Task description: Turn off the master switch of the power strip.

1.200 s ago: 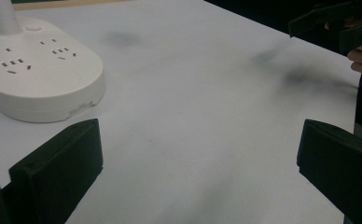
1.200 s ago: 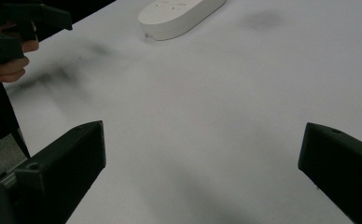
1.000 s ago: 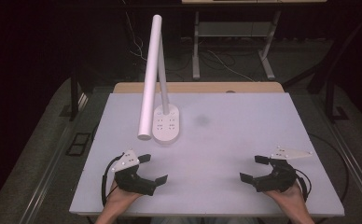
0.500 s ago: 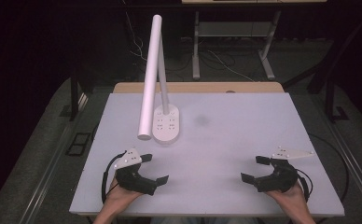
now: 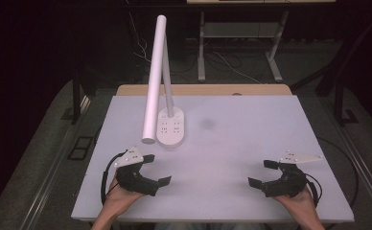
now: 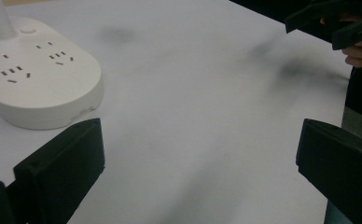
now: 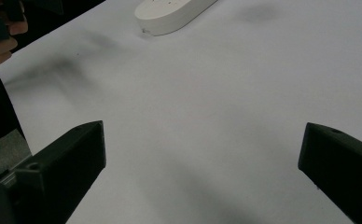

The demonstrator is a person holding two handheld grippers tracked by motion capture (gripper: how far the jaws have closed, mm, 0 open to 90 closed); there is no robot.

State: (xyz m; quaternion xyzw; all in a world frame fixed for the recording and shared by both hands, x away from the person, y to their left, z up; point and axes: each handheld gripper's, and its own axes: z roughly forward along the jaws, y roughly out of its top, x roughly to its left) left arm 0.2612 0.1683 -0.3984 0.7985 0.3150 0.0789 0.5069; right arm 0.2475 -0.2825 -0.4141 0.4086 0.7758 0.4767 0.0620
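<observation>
Left gripper (image 5: 156, 168) rests low on the white table (image 5: 251, 143), jaws spread wide and empty; right gripper (image 5: 263, 173) likewise gapes empty, well apart. The white desk lamp's socket base (image 5: 170, 127) stands just beyond the left gripper

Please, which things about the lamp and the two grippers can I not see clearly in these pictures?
- Lamp: the left gripper view cuts off its base at the left edge and the stem at the top; the right gripper view cuts off its base at the top.
- Sockets on the base: too small in the high view to count.
- Left gripper and right gripper: the triggers are hidden under the hands.
</observation>
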